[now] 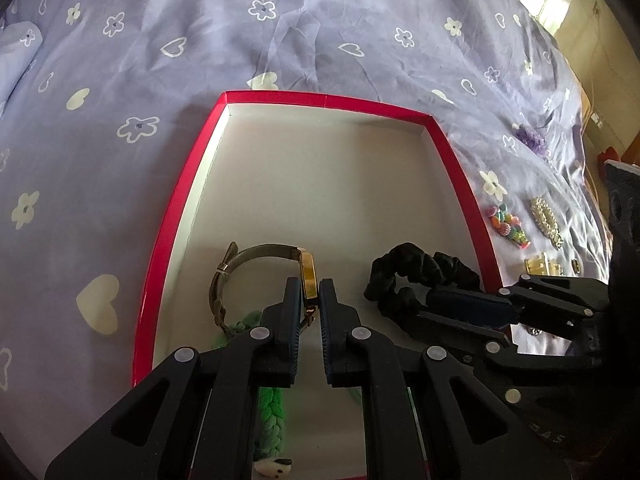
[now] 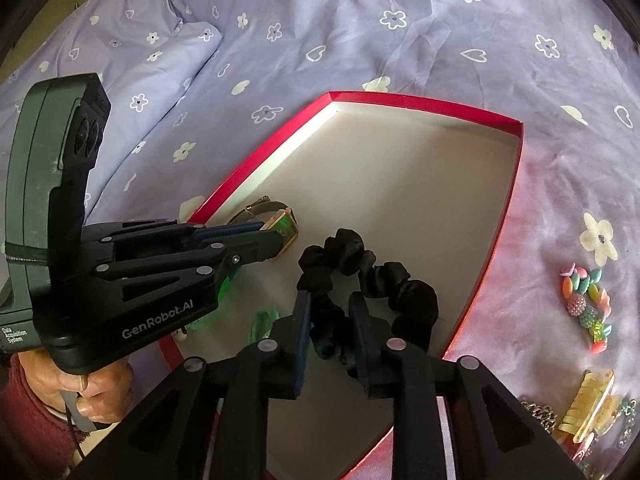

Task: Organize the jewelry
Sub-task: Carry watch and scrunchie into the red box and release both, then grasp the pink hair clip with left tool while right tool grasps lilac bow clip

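Both grippers worked inside the shallow red-rimmed cardboard tray with a white floor (image 1: 176, 216), set on a lilac bedsheet printed with white flowers and hearts (image 1: 120, 60).

Left gripper (image 1: 310, 300) was clenched on the gold rectangular case of a wristwatch with an olive strap (image 1: 308, 276); the strap looped off to the left, low over the tray floor. Right gripper (image 2: 330, 320) stood over the black fabric scrunchie (image 2: 360, 264), which lay in the tray's near right part. Its fingers were slack, part-open, with a fold of the scrunchie between them but not pinched, as far as the right wrist view showed.

Judgement on doing the step well: set the watch down flat before letting go, clear of the green braided band (image 1: 272, 412) beneath it, and lift the right gripper straight up so the fabric does not snag.

Hard to make out:
- whether the watch touched the floor (the fingers hid its underside)
- the green band's full run, and a small white charm (image 1: 276, 466) at its near end, cut by the frame
- loose pieces on the sheet to the right — a multicoloured beaded clip (image 2: 588, 304), a pale yellow claw clip (image 2: 588, 408), a chain — partly cropped
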